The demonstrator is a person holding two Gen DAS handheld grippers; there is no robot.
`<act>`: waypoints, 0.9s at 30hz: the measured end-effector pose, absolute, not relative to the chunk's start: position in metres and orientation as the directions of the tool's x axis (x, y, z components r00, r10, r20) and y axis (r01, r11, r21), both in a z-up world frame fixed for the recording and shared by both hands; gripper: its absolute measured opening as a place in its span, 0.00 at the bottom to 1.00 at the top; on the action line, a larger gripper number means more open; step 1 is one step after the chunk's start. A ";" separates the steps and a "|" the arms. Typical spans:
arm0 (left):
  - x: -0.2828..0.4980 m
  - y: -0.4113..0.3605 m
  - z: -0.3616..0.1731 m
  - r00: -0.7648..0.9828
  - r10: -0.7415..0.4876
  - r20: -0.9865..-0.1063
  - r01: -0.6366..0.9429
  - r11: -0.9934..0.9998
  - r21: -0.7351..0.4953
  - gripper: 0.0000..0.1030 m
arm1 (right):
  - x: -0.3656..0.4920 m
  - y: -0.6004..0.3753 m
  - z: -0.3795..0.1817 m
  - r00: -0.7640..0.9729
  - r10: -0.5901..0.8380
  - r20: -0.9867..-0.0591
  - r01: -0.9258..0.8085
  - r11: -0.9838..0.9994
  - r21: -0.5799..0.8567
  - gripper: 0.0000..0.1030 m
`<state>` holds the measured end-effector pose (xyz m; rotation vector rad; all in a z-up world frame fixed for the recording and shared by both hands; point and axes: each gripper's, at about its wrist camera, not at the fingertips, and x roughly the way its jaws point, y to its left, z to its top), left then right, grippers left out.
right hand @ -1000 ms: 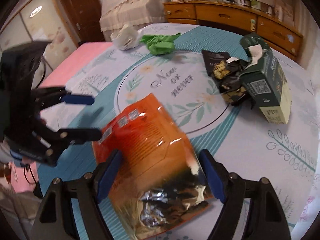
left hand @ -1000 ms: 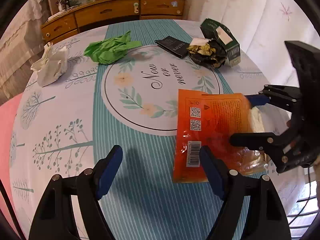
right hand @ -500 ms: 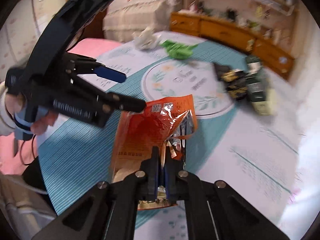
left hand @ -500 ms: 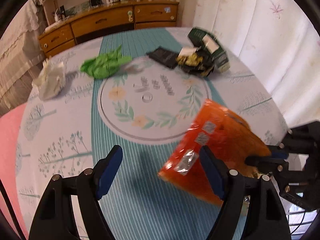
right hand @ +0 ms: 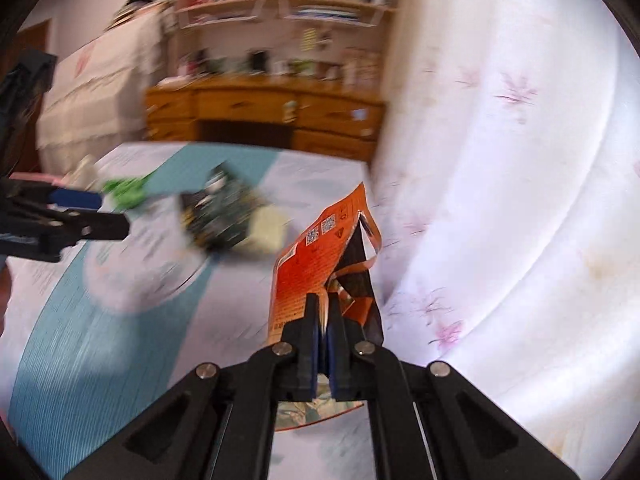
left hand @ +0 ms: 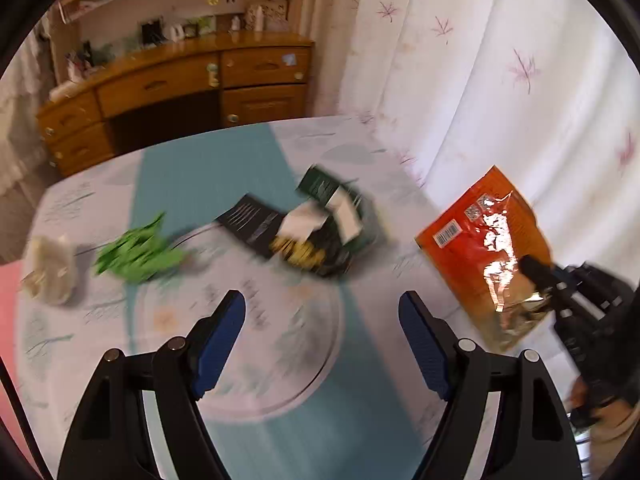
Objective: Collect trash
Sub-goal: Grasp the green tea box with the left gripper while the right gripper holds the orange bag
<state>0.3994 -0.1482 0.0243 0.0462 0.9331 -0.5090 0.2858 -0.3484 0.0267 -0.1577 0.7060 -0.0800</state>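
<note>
Wrapper, orange (right hand: 316, 256), clamped at its lower silver-lined edge between the pressed-together jaws of the right gripper (right hand: 323, 312); it sticks up past the fingertips, clear of the table, with the QR codes on the upper part. In the left wrist view the same orange wrapper (left hand: 486, 248) hangs at the right against the curtain (left hand: 500, 92), pinched by the right gripper (left hand: 534, 276). Left gripper (left hand: 322, 320) has jaws standing well apart, nothing between them, over the round print of the tablecloth (left hand: 200, 176).

Table still carries a dark green carton with black and yellow wrappers (left hand: 320, 224), crumpled green paper (left hand: 136, 256) and a white paper wad (left hand: 50, 276), all blurred. Wooden dresser (left hand: 172, 88) and shelves stand behind; white flowered curtain on the right.

A second ago the wrapper lay flat on the cloth between the right gripper's open fingers; they have since closed on it and lifted it off toward the curtain side. Left gripper's spread is unchanged, and both views now take in more of the room.
</note>
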 end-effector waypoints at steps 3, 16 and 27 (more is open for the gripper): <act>0.431 -0.164 0.025 0.442 -0.438 -0.783 0.431 0.869 -0.242 0.75 | 0.307 -0.355 0.025 0.774 -0.153 -0.615 0.067 0.985 -0.160 0.03; 0.492 -0.206 -0.011 0.385 -0.400 -0.832 0.362 0.895 -0.262 0.75 | 0.366 -0.340 0.002 0.785 -0.144 -0.603 0.070 0.987 -0.144 0.03; 0.503 -0.240 -0.019 0.376 -0.418 -0.827 0.420 0.872 -0.250 0.37 | 0.365 -0.338 -0.005 0.788 -0.107 -0.606 0.035 0.991 -0.131 0.03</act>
